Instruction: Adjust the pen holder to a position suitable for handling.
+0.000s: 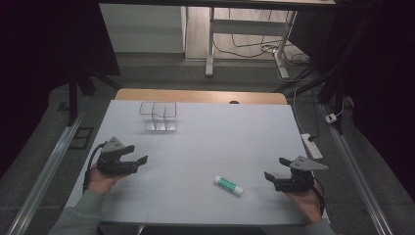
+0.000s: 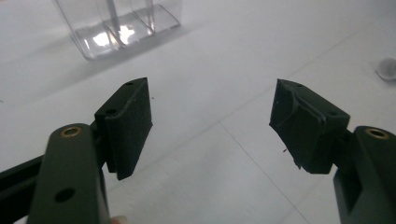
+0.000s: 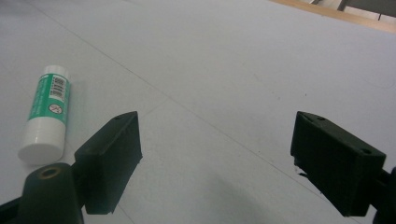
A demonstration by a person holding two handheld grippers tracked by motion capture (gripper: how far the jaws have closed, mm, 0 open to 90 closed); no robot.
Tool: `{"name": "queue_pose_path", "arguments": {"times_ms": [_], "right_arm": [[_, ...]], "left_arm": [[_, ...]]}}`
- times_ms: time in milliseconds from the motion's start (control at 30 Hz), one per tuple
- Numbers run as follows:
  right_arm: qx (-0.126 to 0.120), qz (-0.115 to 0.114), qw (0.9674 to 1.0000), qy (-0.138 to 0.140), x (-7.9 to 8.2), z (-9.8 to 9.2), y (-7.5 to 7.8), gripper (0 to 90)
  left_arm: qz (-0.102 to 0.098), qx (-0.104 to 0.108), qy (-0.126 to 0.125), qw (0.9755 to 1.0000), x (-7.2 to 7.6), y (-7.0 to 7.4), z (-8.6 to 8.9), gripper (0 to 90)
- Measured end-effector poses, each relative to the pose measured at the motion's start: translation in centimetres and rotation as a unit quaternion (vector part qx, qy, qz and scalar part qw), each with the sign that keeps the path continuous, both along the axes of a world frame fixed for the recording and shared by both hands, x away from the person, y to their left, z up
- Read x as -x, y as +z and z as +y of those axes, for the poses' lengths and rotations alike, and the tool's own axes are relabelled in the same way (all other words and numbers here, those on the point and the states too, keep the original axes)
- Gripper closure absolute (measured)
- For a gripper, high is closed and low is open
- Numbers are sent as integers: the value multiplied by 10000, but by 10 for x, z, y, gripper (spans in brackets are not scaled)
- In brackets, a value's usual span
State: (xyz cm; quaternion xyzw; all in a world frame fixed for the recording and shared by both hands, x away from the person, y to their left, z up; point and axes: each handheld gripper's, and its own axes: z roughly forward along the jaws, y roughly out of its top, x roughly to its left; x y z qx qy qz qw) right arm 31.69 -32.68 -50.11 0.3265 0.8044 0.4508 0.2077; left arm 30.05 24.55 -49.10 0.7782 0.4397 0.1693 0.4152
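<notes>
- High view: we're looking down on a white table [image 1: 205, 142], and the left gripper [image 1: 137, 155] sits at lower left of the frame, held in a hand [image 1: 100, 180] coming up from the bottom edge. Its jaws are spread and point right, nothing between them.
- Over at lower right, the right gripper [image 1: 276, 168] is held in the other hand [image 1: 309, 203], jaws apart and pointing left, also carrying nothing.
- Between the two, low and right of centre, lies a glue stick [image 1: 228, 185] with a green label, flat on the table and angled down to the right. It is nearer the right gripper but apart from it.
- Up at upper centre-left stands a clear plastic organiser [image 1: 158, 116] with open-topped compartments, well apart from both grippers.
- Left gripper view: the two black jaws rise from the bottom corners, wide open around bare table [image 2: 219, 84]. The clear organiser [image 2: 119, 25] shows at the top left, cut by the frame edge. A small white rounded thing peeks in at the right edge; too little of it to name.
- Right gripper view: jaws again wide apart over bare table [image 3: 224, 74], gripping nothing. The glue stick [image 3: 45, 114] lies at the left of the frame, just beside the left-hand jaw but outside the gap, one white end toward the camera.
</notes>
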Motion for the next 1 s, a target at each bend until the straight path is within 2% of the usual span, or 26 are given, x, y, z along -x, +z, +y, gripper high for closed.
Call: {"name": "queue_pose_path", "arguments": {"times_ms": [67,167,367,567,633,1000], "right_arm": [[19,1,10000,-2,0,0,-1,164],[6,9,10000,-3,0,1,-1,166],[0,24,10000,-5,-1,1,-2,171],[21,48,10000,-13,-1,1,-2,171],[40,36,10000,-7,-1,2,-2,174],[49,66,10000,-26,0,2,-4,180]], "left_arm": [[51,63,50,10000,-10,3,1,290],[68,78,69,9999,-15,4,1,292],[127,-45,74,9999,-28,5,0,297],[194,7,157,9997,-44,8,5,306],[235,93,228,9994,-51,9,8,309],[350,-143,463,9982,-87,15,16,324]]}}
